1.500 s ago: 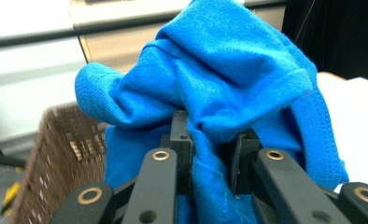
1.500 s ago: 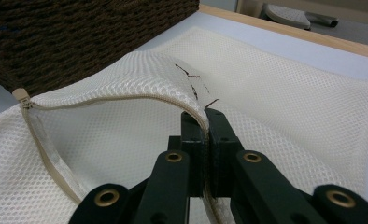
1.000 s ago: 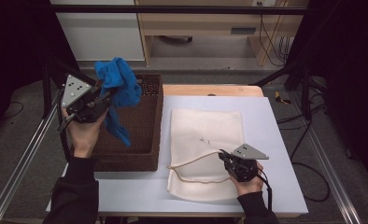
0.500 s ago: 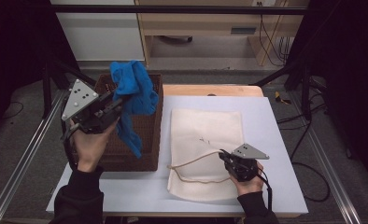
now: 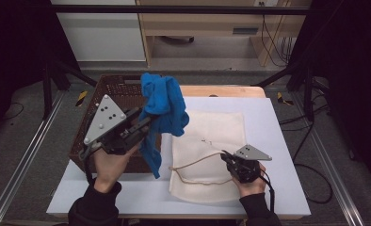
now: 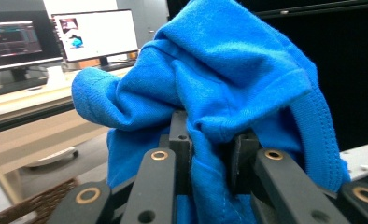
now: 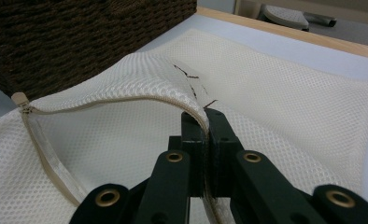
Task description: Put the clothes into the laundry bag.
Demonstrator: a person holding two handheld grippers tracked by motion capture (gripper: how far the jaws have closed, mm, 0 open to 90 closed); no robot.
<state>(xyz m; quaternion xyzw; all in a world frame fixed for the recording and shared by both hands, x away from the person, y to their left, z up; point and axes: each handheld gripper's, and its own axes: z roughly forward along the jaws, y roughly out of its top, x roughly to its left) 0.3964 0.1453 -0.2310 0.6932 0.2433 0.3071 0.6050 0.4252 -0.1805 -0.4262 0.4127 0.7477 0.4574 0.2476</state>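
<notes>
A bright blue garment (image 5: 162, 113) hangs from my left gripper (image 5: 146, 123), which is shut on a fold of it above the right edge of a dark wicker basket (image 5: 113, 89). In the left gripper view the blue garment (image 6: 219, 84) bunches over the jaws of the left gripper (image 6: 210, 140). A cream mesh laundry bag (image 5: 212, 136) lies flat on the white table (image 5: 278, 141). My right gripper (image 5: 227, 157) is shut on the bag's zippered upper edge and lifts it, so the mouth gapes. Up close, the mesh bag (image 7: 289, 93) is pinched in the right gripper (image 7: 204, 122).
The wicker basket (image 7: 79, 37) stands at the table's left side, close to the bag's opening. A wooden strip (image 5: 221, 90) runs along the table's far edge. Metal rails (image 5: 23, 160) flank the table. Monitors (image 6: 56, 32) stand on a desk far behind.
My left gripper has carried the blue garment up out of the basket and to the right, toward the mesh bag. The right gripper has stayed where it was, holding the bag's edge.
</notes>
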